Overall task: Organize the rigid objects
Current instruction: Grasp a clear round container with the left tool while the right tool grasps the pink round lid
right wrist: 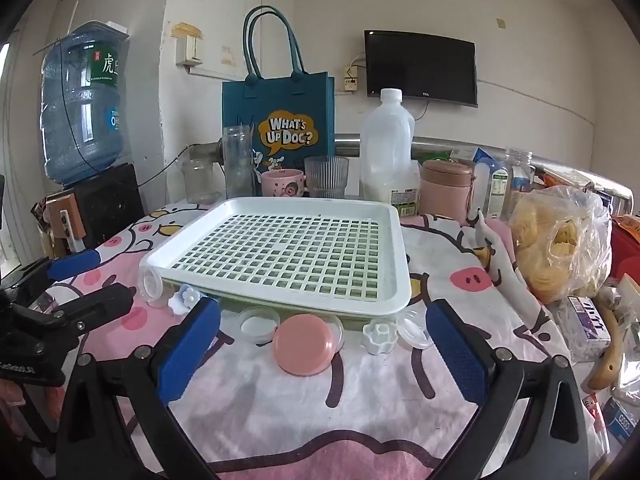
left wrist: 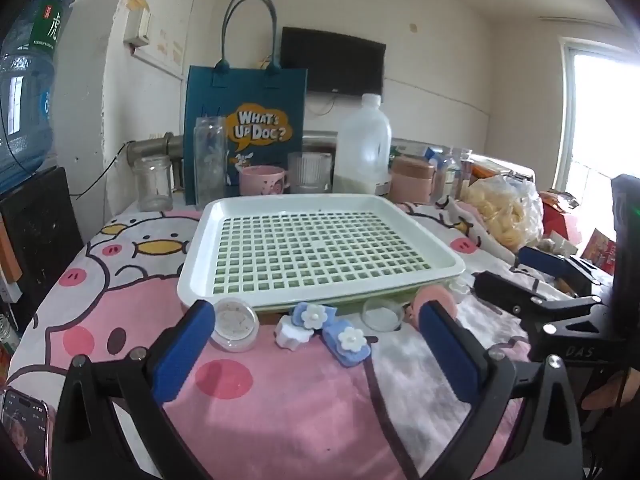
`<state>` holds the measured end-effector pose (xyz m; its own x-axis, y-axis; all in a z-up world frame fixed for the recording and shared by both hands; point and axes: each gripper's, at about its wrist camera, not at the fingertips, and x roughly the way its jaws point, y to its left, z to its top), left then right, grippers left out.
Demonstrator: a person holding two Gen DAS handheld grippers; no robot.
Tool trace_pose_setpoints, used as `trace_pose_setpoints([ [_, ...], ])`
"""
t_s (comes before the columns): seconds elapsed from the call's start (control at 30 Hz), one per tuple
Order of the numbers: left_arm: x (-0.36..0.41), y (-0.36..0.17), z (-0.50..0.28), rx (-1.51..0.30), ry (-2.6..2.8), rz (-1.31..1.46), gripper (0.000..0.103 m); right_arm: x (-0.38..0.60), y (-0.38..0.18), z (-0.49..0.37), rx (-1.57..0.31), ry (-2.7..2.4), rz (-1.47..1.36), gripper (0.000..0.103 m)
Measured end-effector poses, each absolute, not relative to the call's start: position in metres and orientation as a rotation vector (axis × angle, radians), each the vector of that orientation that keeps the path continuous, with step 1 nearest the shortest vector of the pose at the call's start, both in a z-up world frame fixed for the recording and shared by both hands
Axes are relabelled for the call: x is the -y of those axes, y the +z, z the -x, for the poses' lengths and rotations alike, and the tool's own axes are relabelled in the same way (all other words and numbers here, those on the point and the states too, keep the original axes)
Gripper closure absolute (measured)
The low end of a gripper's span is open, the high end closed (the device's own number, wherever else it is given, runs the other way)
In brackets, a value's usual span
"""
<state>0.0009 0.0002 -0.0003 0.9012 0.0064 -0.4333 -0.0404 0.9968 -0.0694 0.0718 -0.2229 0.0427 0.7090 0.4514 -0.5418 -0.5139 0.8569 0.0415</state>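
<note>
A white grid tray (left wrist: 320, 200) (right wrist: 280, 204) sits empty mid-table on the pink cloth. Along its front edge lie small objects: a clear round jar (left wrist: 234, 324), two blue flower clips (left wrist: 313, 316) (left wrist: 347, 342), a white flower piece (left wrist: 292, 333), a clear dish (left wrist: 382, 314) (right wrist: 259, 325), a pink round lid (right wrist: 304, 345) and a white flower cap (right wrist: 380, 335). My left gripper (left wrist: 320, 344) is open and empty, just short of the clips. My right gripper (right wrist: 324, 344) is open and empty, with the pink lid between its fingers' line.
Behind the tray stand glass jars (left wrist: 153, 182), a teal tote bag (left wrist: 244, 128), a pink mug (left wrist: 263, 180), a ribbed glass (left wrist: 310, 172), a milk jug (left wrist: 366, 148) and a pink canister (right wrist: 446, 188). A snack bag (right wrist: 560, 248) and clutter fill the right. A phone (left wrist: 26, 436) lies front left.
</note>
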Motion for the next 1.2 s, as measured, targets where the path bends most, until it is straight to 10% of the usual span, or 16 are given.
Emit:
trace_pose_setpoints([
  [0.67,-0.026,-0.015,-0.019,-0.572,0.044,0.222,0.000,0.214,0.028,-0.089,-0.696,0.539,0.143,0.000],
  [1.2,-0.071,-0.039,-0.056,-0.696,0.126,0.406,0.030,0.189,-0.001,-0.111,-0.952,0.605,0.154,0.015],
])
